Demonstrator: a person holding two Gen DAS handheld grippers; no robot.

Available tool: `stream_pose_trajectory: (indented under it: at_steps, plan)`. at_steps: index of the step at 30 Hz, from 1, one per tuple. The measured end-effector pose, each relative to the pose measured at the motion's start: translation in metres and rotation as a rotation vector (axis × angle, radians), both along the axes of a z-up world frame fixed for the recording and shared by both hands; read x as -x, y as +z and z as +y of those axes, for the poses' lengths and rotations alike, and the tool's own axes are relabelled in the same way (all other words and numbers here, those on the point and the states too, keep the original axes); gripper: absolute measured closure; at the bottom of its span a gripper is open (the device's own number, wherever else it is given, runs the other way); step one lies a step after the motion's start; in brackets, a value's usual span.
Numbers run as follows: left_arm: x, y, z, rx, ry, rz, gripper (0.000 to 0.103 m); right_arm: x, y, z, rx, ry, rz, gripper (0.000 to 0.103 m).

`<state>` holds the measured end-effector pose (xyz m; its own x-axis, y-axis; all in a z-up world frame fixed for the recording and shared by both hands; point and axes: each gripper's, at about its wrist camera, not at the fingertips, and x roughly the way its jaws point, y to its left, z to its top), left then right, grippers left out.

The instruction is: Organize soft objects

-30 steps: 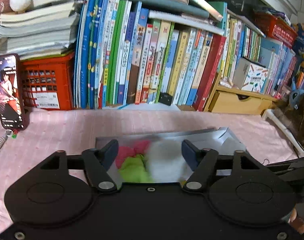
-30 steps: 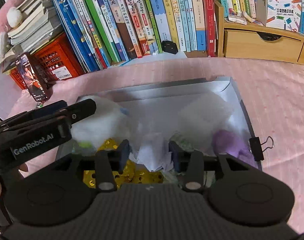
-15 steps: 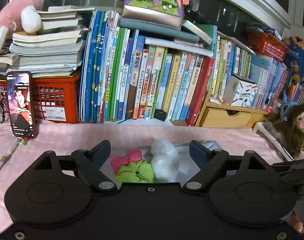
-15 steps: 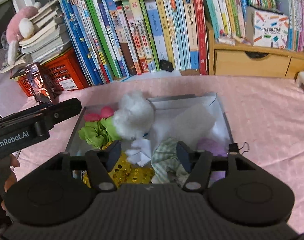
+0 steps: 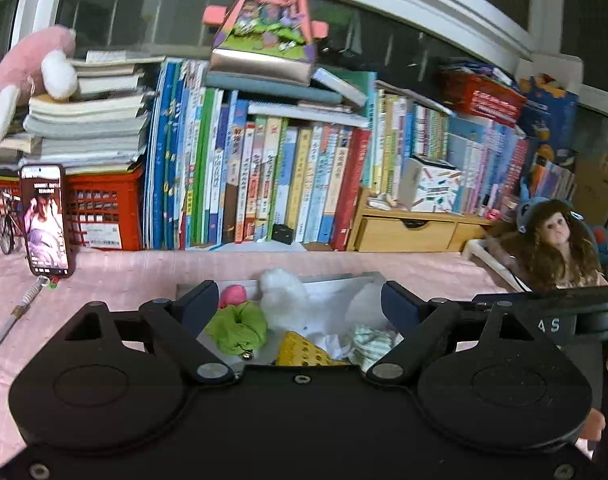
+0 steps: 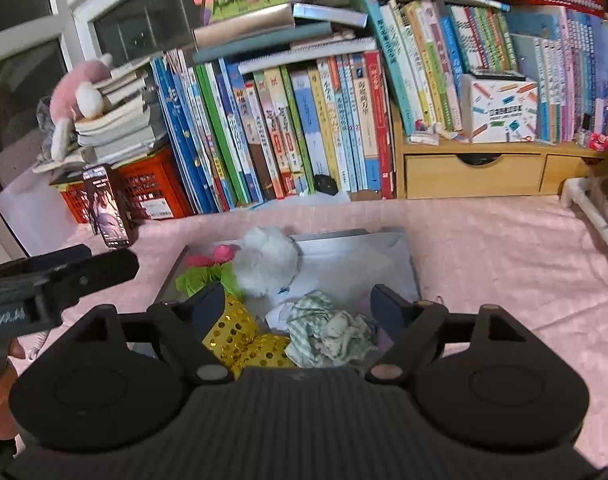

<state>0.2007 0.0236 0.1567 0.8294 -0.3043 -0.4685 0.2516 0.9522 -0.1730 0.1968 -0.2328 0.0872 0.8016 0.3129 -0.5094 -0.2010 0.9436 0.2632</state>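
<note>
Pink quilted cloth covers the worktop (image 6: 484, 248), and on it sits a shallow grey tray (image 6: 384, 256) heaped with soft objects. A fluffy white plush (image 6: 265, 262) lies toward the tray's back left, touching a lime green fabric piece (image 6: 203, 278) and a small pink item (image 6: 219, 254) behind that. Nearer the camera lie a yellow sequined cloth (image 6: 243, 336) and a crumpled green-and-white checked cloth (image 6: 328, 330), side by side and touching.

The right gripper (image 6: 299, 310) hangs above the tray's near edge with its fingers spread wide, nothing between them. The left gripper (image 5: 299, 306) hovers over the same tray from the left, fingers likewise spread and empty; in the right wrist view only its side (image 6: 59, 280) shows.

The tray's near rim is hidden behind both gripper bodies. A pale lilac thing at the tray's right is mostly covered by the right finger and cannot be made out. The white paper-like scrap (image 6: 281, 312) under the checked cloth is only partly visible.
</note>
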Motion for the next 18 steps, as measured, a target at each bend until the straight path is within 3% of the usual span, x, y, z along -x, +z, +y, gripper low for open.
stream_pose_trajectory:
  at_steps: [6, 18]
  plan:
    - [0.036, 0.006, -0.011, -0.021, -0.041, -0.065, 0.013, 0.028, -0.001, -0.018, -0.022, -0.007, -0.062, 0.011]
    - [0.102, -0.006, -0.015, -0.024, -0.070, -0.108, 0.013, 0.083, -0.012, -0.037, -0.027, -0.021, -0.200, 0.003]
